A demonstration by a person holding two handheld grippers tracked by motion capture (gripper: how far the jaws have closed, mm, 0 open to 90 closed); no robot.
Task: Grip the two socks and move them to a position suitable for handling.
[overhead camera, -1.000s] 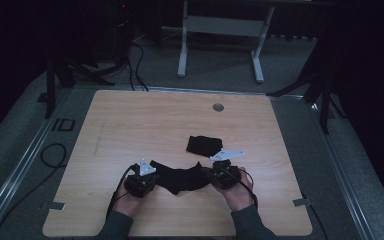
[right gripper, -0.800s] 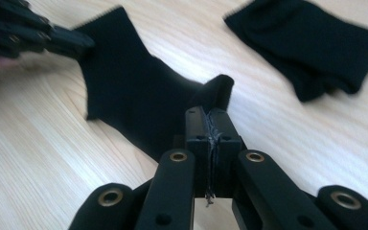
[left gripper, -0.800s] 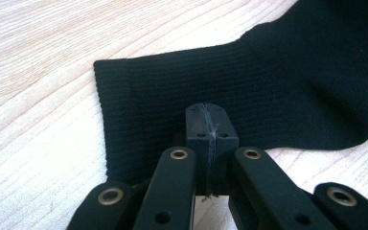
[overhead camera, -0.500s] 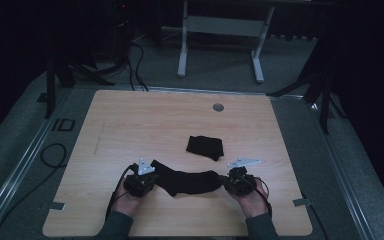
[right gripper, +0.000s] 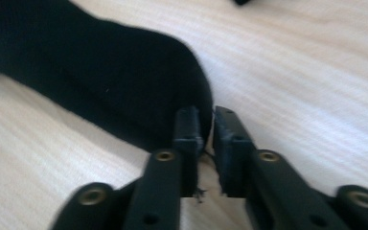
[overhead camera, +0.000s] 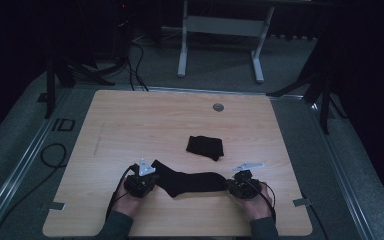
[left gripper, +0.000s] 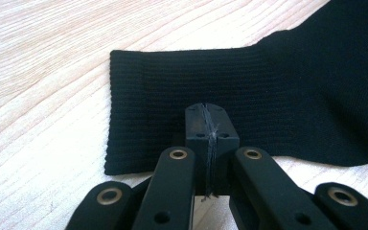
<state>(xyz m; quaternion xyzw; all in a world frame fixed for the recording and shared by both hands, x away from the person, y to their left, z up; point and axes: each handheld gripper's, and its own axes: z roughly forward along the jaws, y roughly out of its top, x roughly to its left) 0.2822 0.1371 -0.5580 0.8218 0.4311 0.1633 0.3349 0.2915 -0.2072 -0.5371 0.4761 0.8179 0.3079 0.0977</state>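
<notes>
One black sock (overhead camera: 190, 181) lies stretched flat on the tabletop (overhead camera: 130, 125) between both claws. The left claw (left gripper: 206, 129) is clamped on its cuff; the right claw (right gripper: 206, 129) has just been opening, freeing the toe. A folded sock (overhead camera: 205, 147) rests nearby; folding this one remains, I judge.

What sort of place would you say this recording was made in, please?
Probably a dim lab or recording studio: a bare wooden table on grey carpet, cables trailing across the floor, and dark stands around it.
</notes>
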